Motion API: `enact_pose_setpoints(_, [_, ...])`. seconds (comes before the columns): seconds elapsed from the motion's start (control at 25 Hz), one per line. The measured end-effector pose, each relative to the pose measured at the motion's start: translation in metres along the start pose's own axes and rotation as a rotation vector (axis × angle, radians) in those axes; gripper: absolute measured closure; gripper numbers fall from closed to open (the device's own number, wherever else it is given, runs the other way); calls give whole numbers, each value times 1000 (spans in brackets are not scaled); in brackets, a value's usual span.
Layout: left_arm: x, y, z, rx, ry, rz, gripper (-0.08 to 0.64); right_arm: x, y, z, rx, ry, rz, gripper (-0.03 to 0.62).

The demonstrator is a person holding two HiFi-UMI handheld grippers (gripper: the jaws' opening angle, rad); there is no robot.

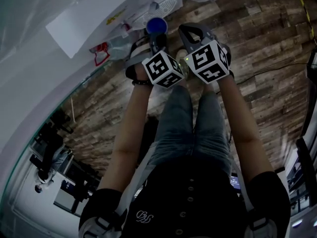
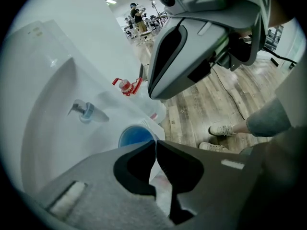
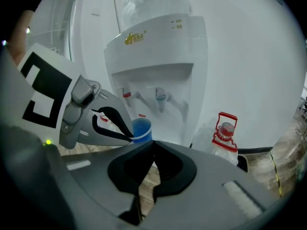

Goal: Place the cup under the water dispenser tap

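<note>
Worn: black buttoned top [image 1: 208, 202], small white logo [image 1: 143, 215]; grey-blue jeans [image 1: 198, 128]; pale sneakers [image 2: 221, 130]. Left gripper [image 2: 156, 143], right gripper [image 3: 153, 143]: grey shells, black-and-white marker cubes [image 1: 163, 68].

Wood-plank floor [image 1: 267, 48] (greyish brown) beside a white wall [image 3: 249, 42]

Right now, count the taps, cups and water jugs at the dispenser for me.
Taps: 2, red tap and blue tap
Cups: 1, cup
Jugs: 2, top jug and floor jug
Total: 5
</note>
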State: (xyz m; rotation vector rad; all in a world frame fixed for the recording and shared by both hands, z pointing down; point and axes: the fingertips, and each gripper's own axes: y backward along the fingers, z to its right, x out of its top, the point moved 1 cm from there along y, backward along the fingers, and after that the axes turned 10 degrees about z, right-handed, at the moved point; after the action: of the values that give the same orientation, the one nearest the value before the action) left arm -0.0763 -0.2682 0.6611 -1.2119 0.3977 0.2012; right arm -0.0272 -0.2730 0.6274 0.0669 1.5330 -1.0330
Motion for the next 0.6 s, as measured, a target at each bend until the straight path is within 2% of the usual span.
enact_pose_setpoints(0.32, [-1,-31,-11,1,-8,-4,545,-17,-19,5,13,-7,-30,592])
enact_pose_setpoints(0.6, [-3,-47,-21,21,-39,-4,545,-24,-34,13,1,-61,-26,592])
